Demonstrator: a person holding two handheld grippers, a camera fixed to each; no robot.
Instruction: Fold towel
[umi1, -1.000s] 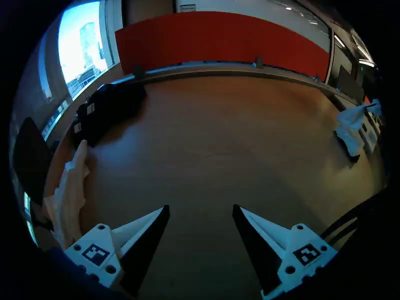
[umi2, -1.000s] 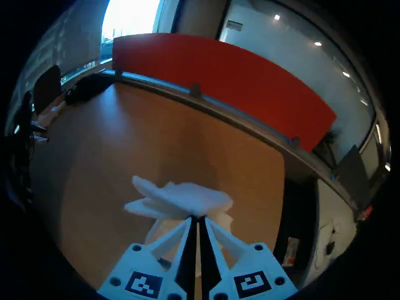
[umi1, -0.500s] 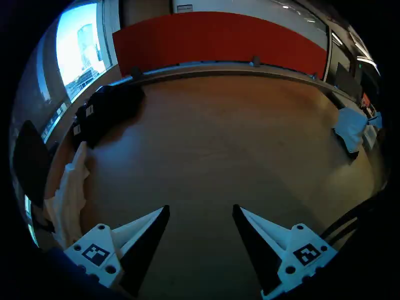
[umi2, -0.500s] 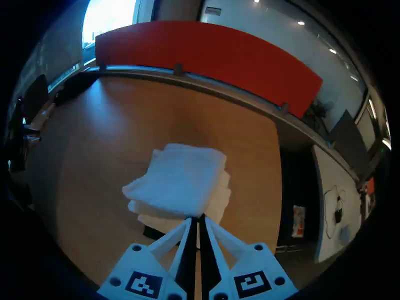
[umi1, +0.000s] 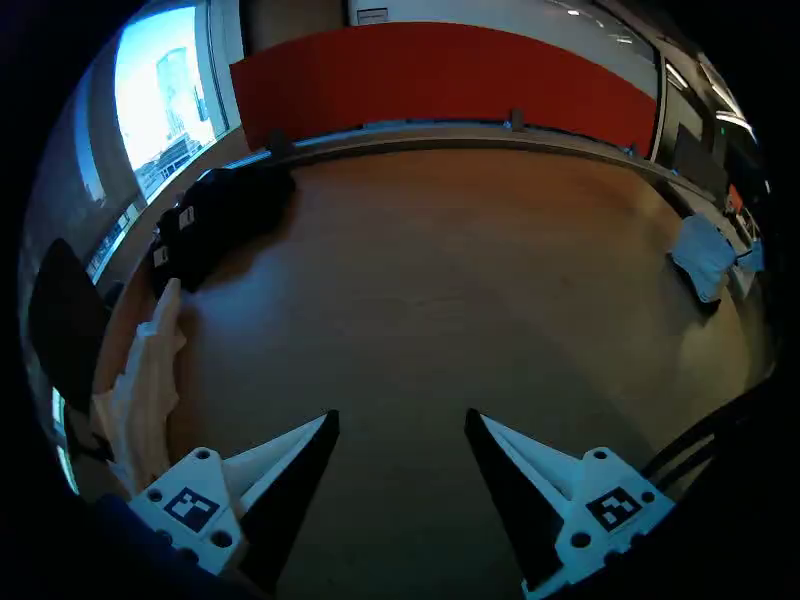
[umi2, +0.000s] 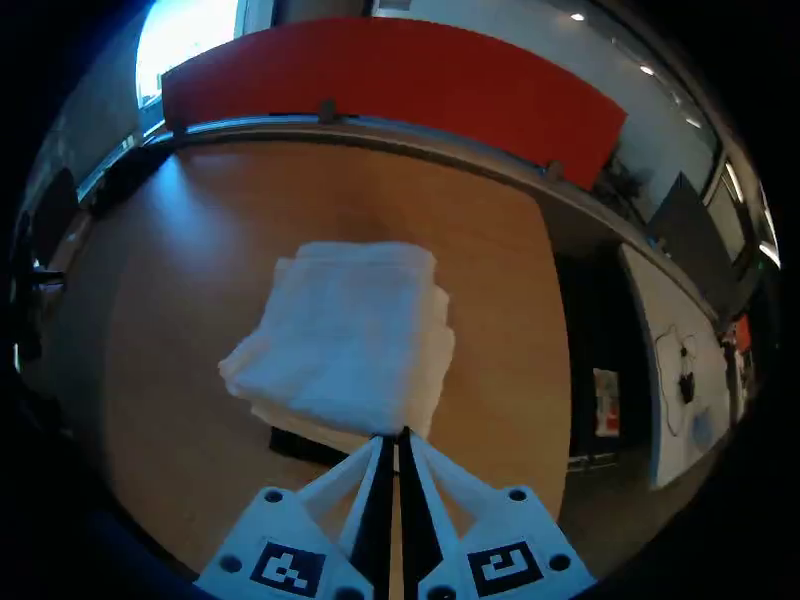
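In the left gripper view we see the left hand-held gripper (umi1: 400, 415) with its two fingers spread wide apart and nothing between them. It hangs over a bare stretch of the wooden worktop (umi1: 450, 280). At the left edge of that worktop lies a heap of cream cloth (umi1: 145, 385). Beyond it sits a black bag (umi1: 220, 215), near the far left corner. A dark chair (umi1: 65, 320) stands off the worktop's left side. A long red partition (umi1: 450, 75) runs along the far edge, and a bright window (umi1: 160, 90) lies to its left.

In the right gripper view we see the right hand-held gripper (umi2: 397, 440) with its fingers brought together so that hardly a slit remains between them. They pinch the near edge of the towel (umi2: 345, 335). The towel is white and already folded into a thick, roughly square pad of several layers, whose edges show stacked along its right side and its near left corner. It spreads away from the fingertips over the right part of the worktop, close to the right-hand edge. A dark patch shows under its near side; we cannot tell whether that is a shadow or some object.

In the left gripper view the same towel (umi1: 703, 258) shows small at the far right, well apart from the left hand-held gripper.
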